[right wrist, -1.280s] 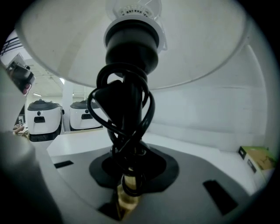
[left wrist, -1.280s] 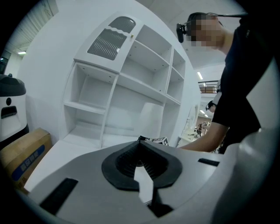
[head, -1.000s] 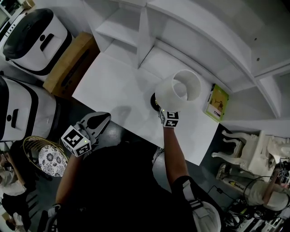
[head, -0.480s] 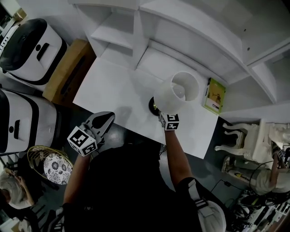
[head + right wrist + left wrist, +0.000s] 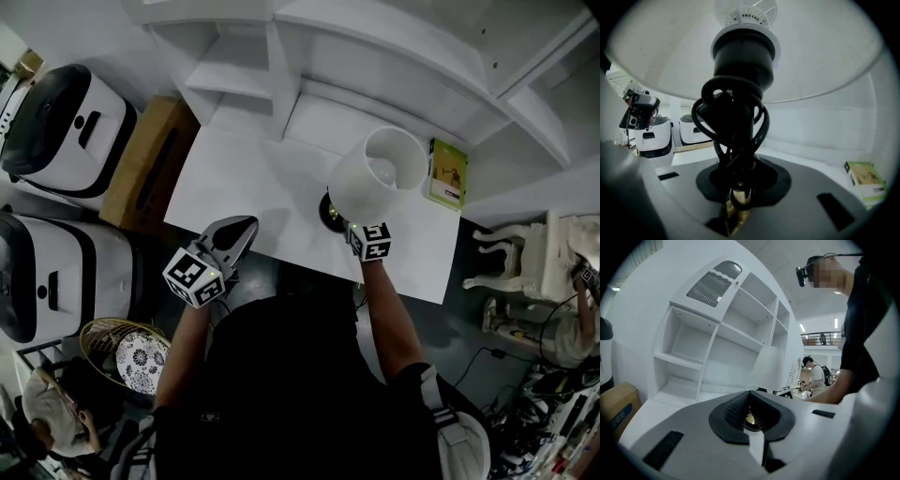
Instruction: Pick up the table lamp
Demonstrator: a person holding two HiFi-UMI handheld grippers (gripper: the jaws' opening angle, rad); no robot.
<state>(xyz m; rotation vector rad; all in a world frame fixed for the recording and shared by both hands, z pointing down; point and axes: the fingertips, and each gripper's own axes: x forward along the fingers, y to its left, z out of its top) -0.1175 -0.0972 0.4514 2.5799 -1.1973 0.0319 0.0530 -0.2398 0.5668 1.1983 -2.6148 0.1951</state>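
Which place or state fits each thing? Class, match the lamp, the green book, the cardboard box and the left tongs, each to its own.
Things:
1. lamp
2. book
3. box
4. left tongs

Places and states:
A. shut, with nothing held
B. beside the left end of the desk
C. gripped at the stem by the right tongs
D. lying on the desk's right end

Pairs: 1-C, 2-D, 3-B, 4-A

The white table (image 5: 244,187) carries one green box (image 5: 448,173), lying flat at its right rear corner, against the shelf unit (image 5: 375,56).
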